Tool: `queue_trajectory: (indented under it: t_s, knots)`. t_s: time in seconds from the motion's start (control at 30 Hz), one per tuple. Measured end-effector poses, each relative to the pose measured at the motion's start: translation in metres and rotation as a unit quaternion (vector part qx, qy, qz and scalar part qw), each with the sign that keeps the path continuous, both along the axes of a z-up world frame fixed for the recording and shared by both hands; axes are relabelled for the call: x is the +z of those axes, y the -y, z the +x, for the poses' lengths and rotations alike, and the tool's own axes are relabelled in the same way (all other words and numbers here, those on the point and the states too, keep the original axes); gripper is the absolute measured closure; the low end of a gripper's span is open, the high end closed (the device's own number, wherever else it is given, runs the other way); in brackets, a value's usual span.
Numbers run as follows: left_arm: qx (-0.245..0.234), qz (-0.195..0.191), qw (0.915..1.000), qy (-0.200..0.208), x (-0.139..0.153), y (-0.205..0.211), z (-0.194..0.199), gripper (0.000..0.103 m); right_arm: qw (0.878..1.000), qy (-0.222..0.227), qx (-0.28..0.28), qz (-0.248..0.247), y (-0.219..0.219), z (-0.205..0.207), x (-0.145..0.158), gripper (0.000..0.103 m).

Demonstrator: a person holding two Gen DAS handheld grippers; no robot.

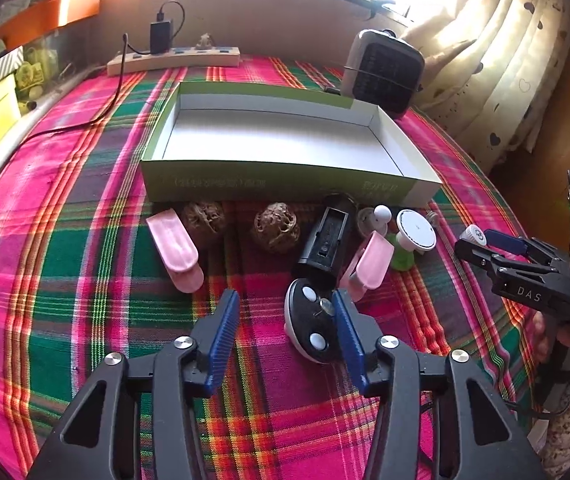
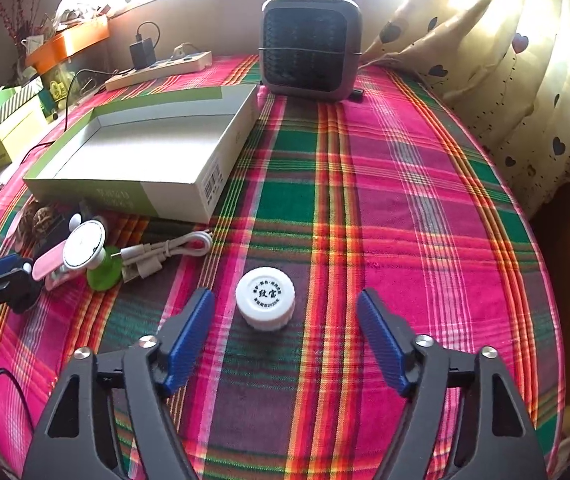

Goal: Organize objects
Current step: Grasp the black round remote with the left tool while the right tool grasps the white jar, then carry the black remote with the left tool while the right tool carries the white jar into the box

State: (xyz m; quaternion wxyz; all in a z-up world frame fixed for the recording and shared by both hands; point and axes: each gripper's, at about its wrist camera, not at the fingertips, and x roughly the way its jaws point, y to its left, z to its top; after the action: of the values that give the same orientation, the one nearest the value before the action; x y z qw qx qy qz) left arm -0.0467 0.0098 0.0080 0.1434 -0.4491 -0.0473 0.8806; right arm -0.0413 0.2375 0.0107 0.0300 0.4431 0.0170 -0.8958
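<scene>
While both grippers hang over the plaid tablecloth [image 1: 85, 240], neither has hold of anything.

From the left wrist, the left gripper [image 1: 285, 312] stands partly open; the black oval gadget with white buttons [image 1: 312, 326] lies on the cloth between its blue pads, close against the right-hand pad [image 1: 347, 332], with a clear gap to the other. Beyond lie two pink clips [image 1: 175, 250] [image 1: 369, 264], two woven balls [image 1: 276, 226], a black device [image 1: 325, 240] and a white disc on a green stand [image 1: 415, 236], all just in front of the empty open box [image 1: 285, 140]. From the right wrist, the right gripper [image 2: 285, 312] is fairly wide open around a white round jar [image 2: 266, 304], whose sides are clear of both pads; a white cable [image 2: 165, 254] lies to its left, and a grey fan [image 2: 311, 46] stands at the far edge.
</scene>
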Motion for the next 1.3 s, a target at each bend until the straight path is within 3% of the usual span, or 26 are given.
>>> queue_trajectory:
  t_s: [0.3, 0.6, 1.3]
  knots:
    - [-0.017, 0.004, 0.9998, 0.002, -0.001, -0.007, 0.002, 0.077, 1.000, -0.006, 0.005, -0.001, 0.003, 0.000, 0.002, 0.052]
    - [-0.017, 0.006, 0.9998, -0.003, 0.002, -0.007, 0.003, 0.081, 1.000, -0.011, 0.008, -0.001, 0.006, 0.000, 0.003, 0.074]
    - [-0.015, -0.001, 0.9998, -0.015, 0.013, -0.002, 0.003, 0.081, 1.000, -0.021, 0.006, -0.005, 0.010, 0.006, 0.010, 0.074]
